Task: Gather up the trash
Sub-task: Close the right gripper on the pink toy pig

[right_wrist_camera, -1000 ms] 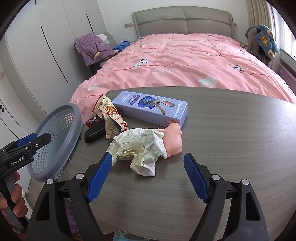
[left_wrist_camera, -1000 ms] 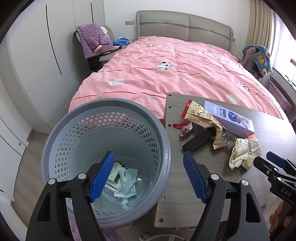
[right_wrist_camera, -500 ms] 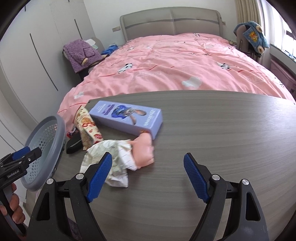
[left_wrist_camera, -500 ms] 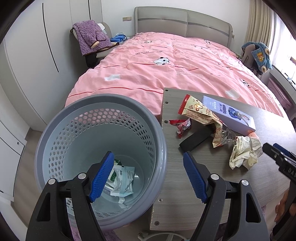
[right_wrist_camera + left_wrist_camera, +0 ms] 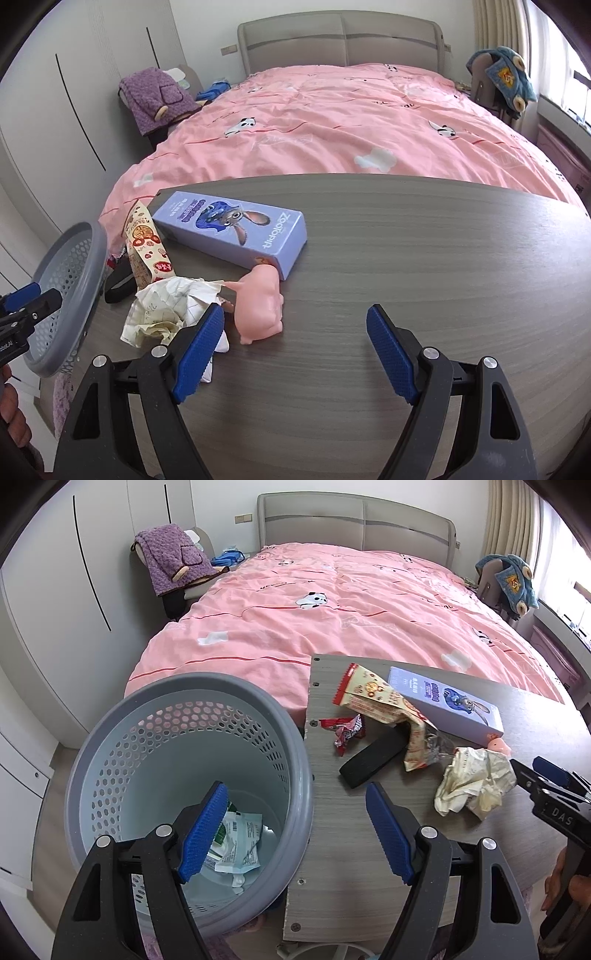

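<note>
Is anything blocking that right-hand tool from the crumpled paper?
Nothing visible does. The right tool hangs open over the table, and the crumpled paper lies beside its left finger. The pink toy sits next to the paper, not across the path.

crumpled paper [image 5: 166, 310]: lower edge hidden behind right gripper's [image 5: 295, 354] left finger | black object [image 5: 118, 282]: mostly covered by snack wrapper [image 5: 147, 247] | basket [image 5: 66, 295]: cut at 9 o'clock | basket contents [image 5: 236, 838]: labels illegible
</note>
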The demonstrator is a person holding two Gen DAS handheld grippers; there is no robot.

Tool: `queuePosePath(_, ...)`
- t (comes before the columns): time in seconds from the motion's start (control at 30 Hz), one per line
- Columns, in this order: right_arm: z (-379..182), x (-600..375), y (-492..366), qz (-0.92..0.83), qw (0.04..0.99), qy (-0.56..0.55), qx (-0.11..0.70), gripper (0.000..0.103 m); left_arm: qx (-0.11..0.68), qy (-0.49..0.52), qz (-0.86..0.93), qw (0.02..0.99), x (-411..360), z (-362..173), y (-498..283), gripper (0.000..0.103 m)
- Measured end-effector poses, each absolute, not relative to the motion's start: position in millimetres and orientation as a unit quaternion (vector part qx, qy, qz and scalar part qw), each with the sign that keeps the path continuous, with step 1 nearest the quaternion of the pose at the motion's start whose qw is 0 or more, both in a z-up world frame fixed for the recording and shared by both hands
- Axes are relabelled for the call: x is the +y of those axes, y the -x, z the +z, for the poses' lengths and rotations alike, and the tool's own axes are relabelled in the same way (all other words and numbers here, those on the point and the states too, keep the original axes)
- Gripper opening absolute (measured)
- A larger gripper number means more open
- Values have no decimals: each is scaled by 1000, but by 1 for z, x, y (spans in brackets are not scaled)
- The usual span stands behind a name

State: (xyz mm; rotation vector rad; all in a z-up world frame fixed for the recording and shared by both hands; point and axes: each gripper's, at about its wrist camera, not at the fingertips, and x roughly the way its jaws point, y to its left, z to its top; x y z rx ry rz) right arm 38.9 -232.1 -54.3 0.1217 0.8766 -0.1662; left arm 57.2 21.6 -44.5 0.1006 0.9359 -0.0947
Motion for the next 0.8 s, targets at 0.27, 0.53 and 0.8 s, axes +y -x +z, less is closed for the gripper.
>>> queuePosePath(0.27,-58,-228,-47,-75,899,-55,429,70,452,-49,-48,889,19,-45,-56,74)
queuePosePath(0.53,-67,-220,-52,-52,892,-54,447,33,454,-46,-49,889,20,-45,-57,74)
queuePosePath(0.8,-63,-224,-45,-46,894,-72,440,27,460,-44,-61,885,17,-48,-57,74)
